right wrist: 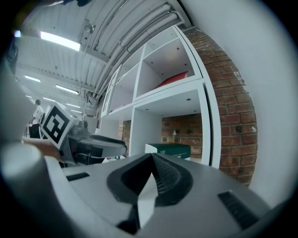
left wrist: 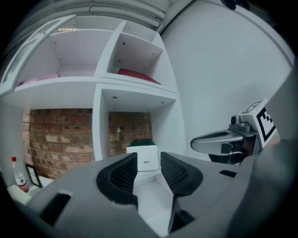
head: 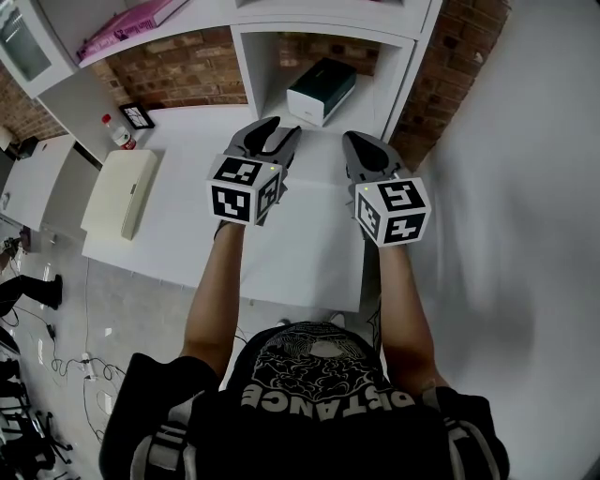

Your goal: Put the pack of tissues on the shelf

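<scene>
The pack of tissues [head: 322,91], white with a dark green top, lies inside the lower shelf compartment [head: 398,70], at the back of the white table [head: 300,253]. My left gripper [head: 279,131] hovers over the table just in front of that compartment. In the left gripper view its jaws [left wrist: 149,163] stand a little apart with nothing between them, and the pack [left wrist: 145,158] shows beyond the gap. My right gripper [head: 357,141] is beside it on the right, short of the shelf. Its jaws [right wrist: 152,157] are shut and empty, and the pack [right wrist: 170,149] lies ahead of them.
A flat cream box [head: 122,192] lies on the table's left end. A red-capped bottle [head: 117,131] and a small frame [head: 138,115] stand against the brick wall. A pink book [head: 131,23] is on the upper shelf. A white wall [head: 525,187] closes the right side.
</scene>
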